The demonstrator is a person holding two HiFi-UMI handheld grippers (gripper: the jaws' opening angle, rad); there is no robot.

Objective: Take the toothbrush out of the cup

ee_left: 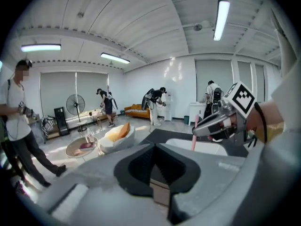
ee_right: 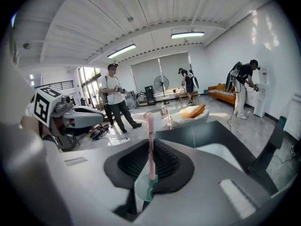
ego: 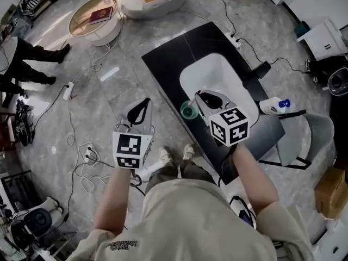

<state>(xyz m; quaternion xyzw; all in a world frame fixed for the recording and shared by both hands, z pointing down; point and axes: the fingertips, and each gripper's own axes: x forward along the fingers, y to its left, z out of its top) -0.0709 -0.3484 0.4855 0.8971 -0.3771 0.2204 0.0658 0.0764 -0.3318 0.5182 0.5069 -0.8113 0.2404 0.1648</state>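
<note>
A pink toothbrush [ee_right: 150,145] stands upright between the jaws of my right gripper [ee_right: 150,174], which is shut on its handle. A small teal cup [ee_right: 145,188] shows right at the brush's lower end; I cannot tell whether the brush end is still inside it. In the head view the cup [ego: 188,111] sits by the left rim of the white sink [ego: 217,72], just beside the right gripper [ego: 200,100]. The left gripper view shows the brush [ee_left: 194,141] hanging below the right gripper [ee_left: 201,130]. My left gripper [ego: 142,104] is held over the floor left of the counter, shut and empty.
The sink is set in a black counter [ego: 174,58]. A white bottle with a blue cap [ego: 274,106] lies at the counter's right end, next to a grey chair [ego: 315,132]. Cables and a power strip [ego: 87,156] trail on the floor. People stand farther back in the room.
</note>
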